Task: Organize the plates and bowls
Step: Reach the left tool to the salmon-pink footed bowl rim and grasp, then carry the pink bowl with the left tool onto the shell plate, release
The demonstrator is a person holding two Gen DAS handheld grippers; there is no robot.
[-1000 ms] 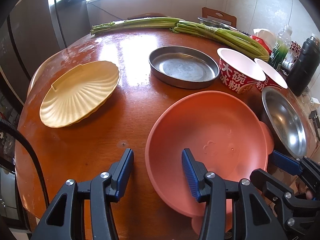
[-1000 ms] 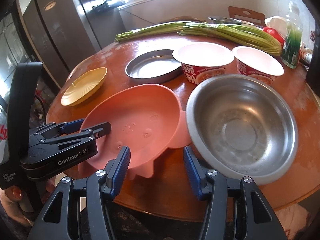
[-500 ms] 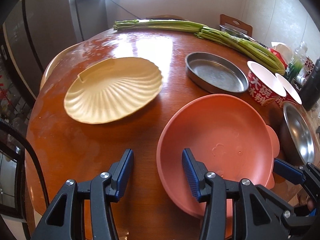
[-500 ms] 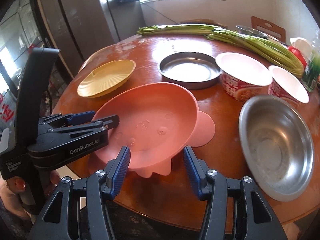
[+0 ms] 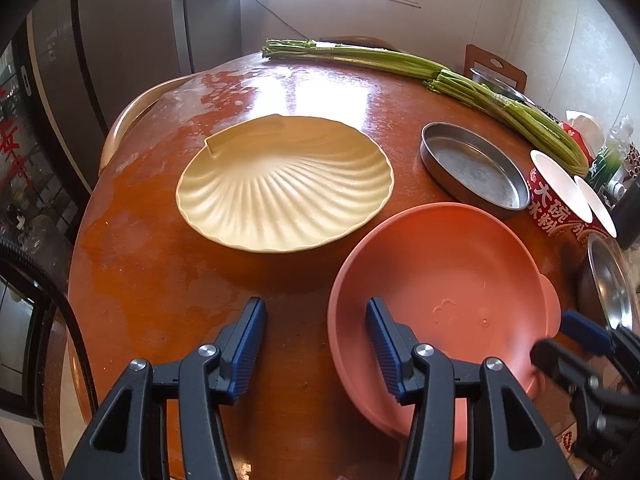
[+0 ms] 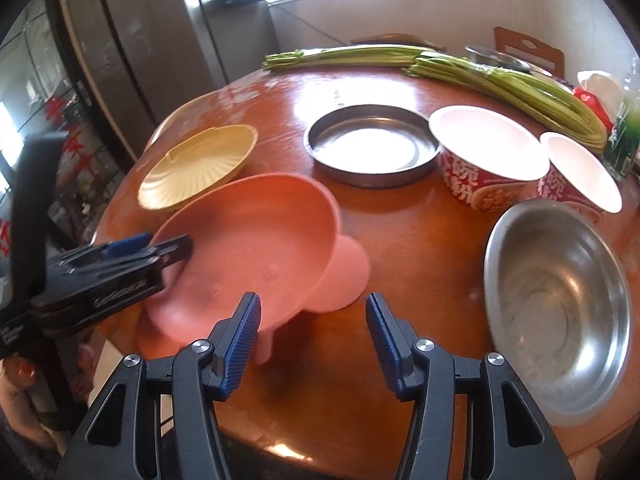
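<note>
Care suits this step: left gripper (image 5: 316, 340), jaws spread astride the tilted salmon-pink plastic plate's (image 5: 440, 280) near rim, should pinch firmly before carrying it onto the cream shell-shaped plate (image 5: 284, 192) just beside, while right gripper (image 6: 314, 334) hovers spread, empty.

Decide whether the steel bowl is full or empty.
Empty: the steel bowl shows only its bare, shiny bottom, with nothing inside.
</note>
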